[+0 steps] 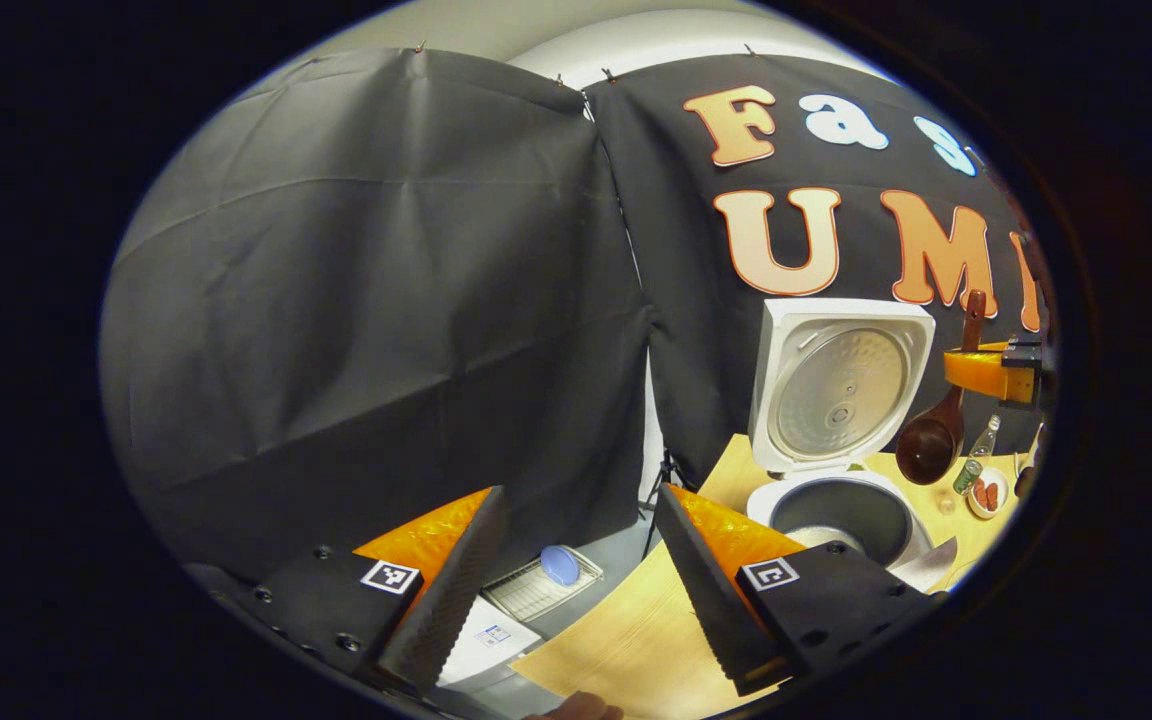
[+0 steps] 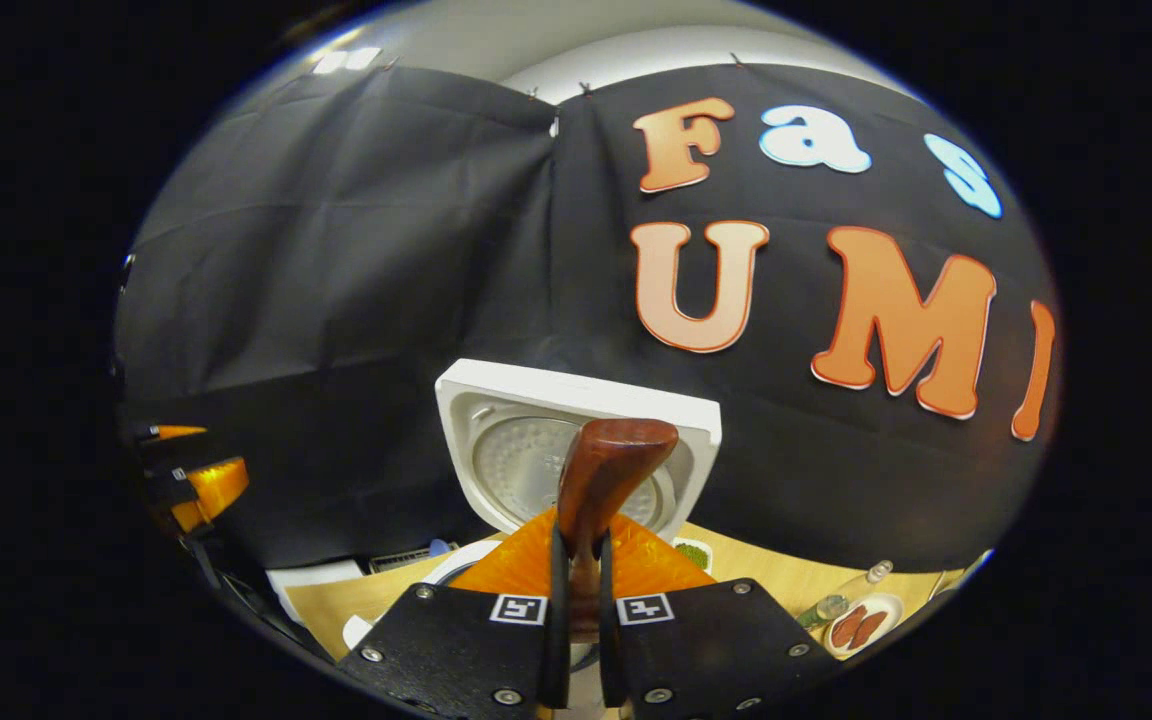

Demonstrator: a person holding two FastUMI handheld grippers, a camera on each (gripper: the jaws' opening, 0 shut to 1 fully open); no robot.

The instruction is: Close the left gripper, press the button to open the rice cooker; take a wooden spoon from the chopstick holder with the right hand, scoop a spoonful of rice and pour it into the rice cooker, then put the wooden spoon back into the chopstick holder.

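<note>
The rice cooker (image 1: 841, 480) stood on the wooden table (image 1: 636, 640) with its lid (image 1: 841, 385) swung up and back, the ribbed metal inner plate facing forward. Below the lid the dark inner pot (image 1: 841, 510) lay open.

In the left gripper view, the left gripper (image 1: 576, 570) hung released, its two fingers spread wide with nothing between them, over the near left edge of the table and well apart from the cooker. Beyond that edge lay a white tray (image 1: 536, 590) with a blue disc (image 1: 560, 565) on it.

The right gripper (image 2: 576, 590) was clenched on the wooden spoon (image 2: 601, 480), both fingers pressing the handle from either side. In the right gripper view the spoon rose straight up between the fingers, its brown end in front of the open lid. In the left gripper view the same gripper (image 1: 996, 372) came in from the right, to the right of the lid, holding the spoon (image 1: 936, 430) by the handle with the bowl hanging down, above the table just right of the pot. Whether any rice sat in the bowl could not be told.

To the right of the cooker a small plate (image 2: 861, 625) with reddish pieces sat on the table, a small bottle (image 2: 841, 598) lying beside it. A dish of something green (image 2: 693, 553) stood near the cooker's base.
</note>
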